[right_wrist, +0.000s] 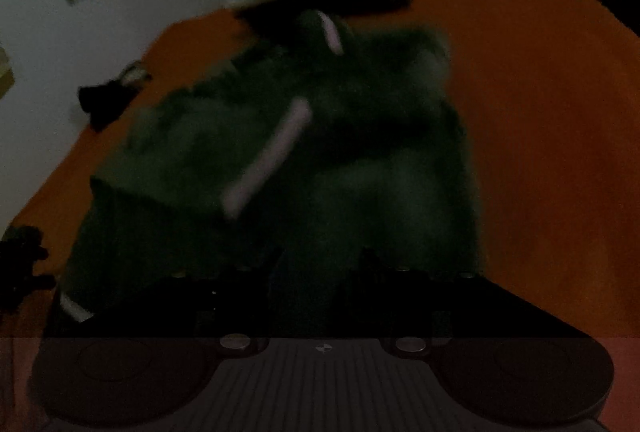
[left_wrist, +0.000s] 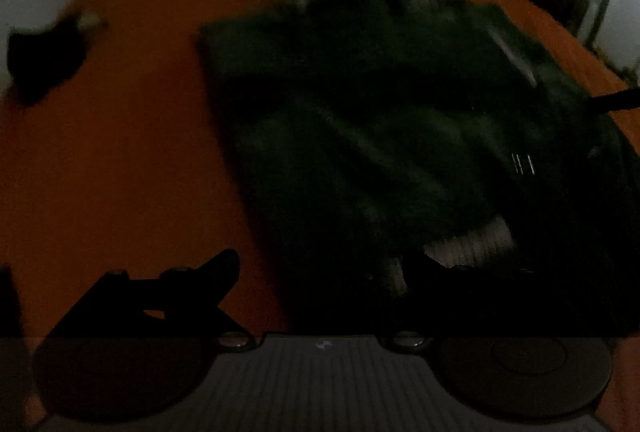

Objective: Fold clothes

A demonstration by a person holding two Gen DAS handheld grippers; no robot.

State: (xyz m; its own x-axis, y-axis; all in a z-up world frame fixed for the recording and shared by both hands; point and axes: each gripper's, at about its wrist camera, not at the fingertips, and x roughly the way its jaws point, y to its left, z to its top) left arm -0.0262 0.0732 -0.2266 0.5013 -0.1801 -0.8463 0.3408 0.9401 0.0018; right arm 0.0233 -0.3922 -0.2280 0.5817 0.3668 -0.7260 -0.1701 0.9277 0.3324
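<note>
1. The dark green garment point(left_wrist: 360, 120) lies spread across the middle of the left wrist view on an orange bed point(left_wrist: 120, 152). In the right wrist view it fills the centre and looks bunched, with a pale stripe point(right_wrist: 268, 160) running diagonally across it.

2. The left hand-held gripper point(left_wrist: 320, 268) is released – its fingers stand wide apart at the bottom of the frame, with nothing pinched. A pale ribbed cuff or hem point(left_wrist: 472, 244) sits just above the right finger.

3. The right hand-held gripper point(right_wrist: 316, 268) looks partly open over the lower edge of the garment. I can't see any fabric gripped, but it's dark and blurry, so I'm not fully sure.

4. What could go wrong:
   - With both let go, a fold that isn't lying flat could slump or spring back – thick fleece-like fabric tends to do that.
   - The ribbed edge is so close to the left finger that it could snag and drag the layer out of line.
   - Low light plus blur makes it easy to grab two layers instead of one next.
   - More dark items point(left_wrist: 44, 60) sit at upper left near the bed's edge; a wide sweep could knock them off.
</note>
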